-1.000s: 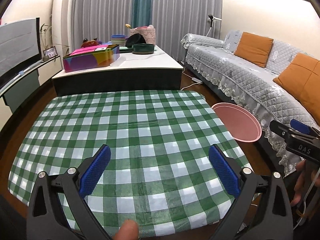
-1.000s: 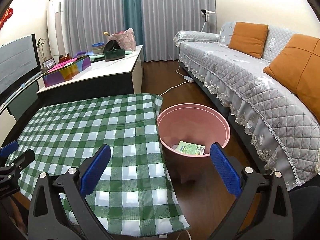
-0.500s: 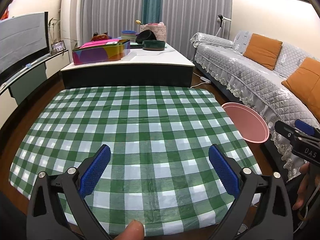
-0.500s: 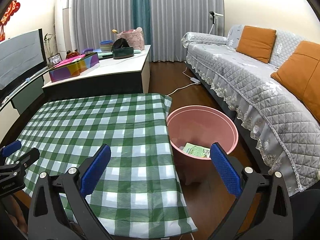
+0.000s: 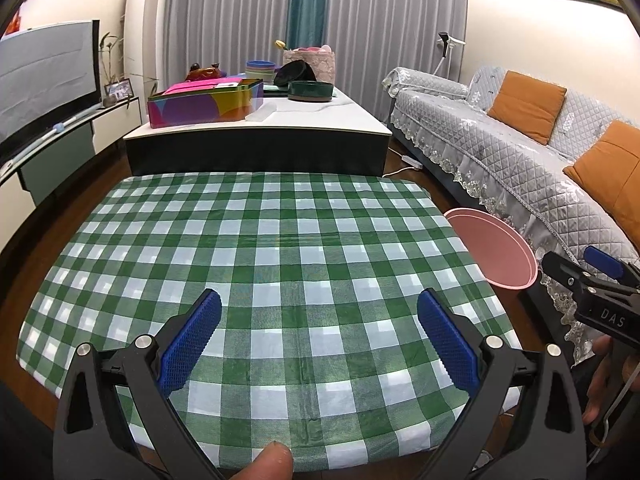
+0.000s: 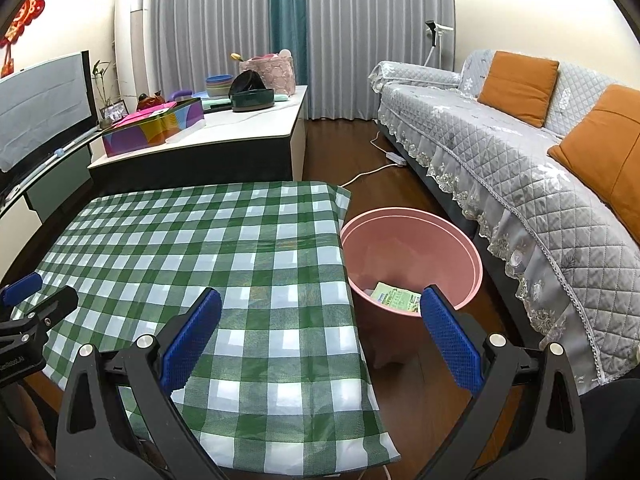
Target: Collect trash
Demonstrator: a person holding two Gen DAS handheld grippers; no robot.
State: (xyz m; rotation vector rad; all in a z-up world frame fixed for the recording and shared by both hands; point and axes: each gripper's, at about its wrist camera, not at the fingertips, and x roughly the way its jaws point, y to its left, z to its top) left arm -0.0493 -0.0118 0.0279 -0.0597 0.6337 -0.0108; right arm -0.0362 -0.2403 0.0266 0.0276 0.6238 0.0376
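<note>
Bare green-checked table [image 5: 280,240], nothing left on top. Pink bin [image 6: 412,256] beside it, now holding a green packet [image 6: 394,300]. Left gripper [image 5: 320,328] and right gripper [image 6: 320,328] pulled back, both spread, empty: collection apparently finished.

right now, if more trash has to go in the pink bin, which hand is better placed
Right. The right gripper hangs open past the tablecloth edge, facing the pink bin. The left gripper, also open, is over mid-table.

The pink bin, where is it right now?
In the right wrist view the pink bin stands on the floor between the checked table and the grey sofa.
</note>
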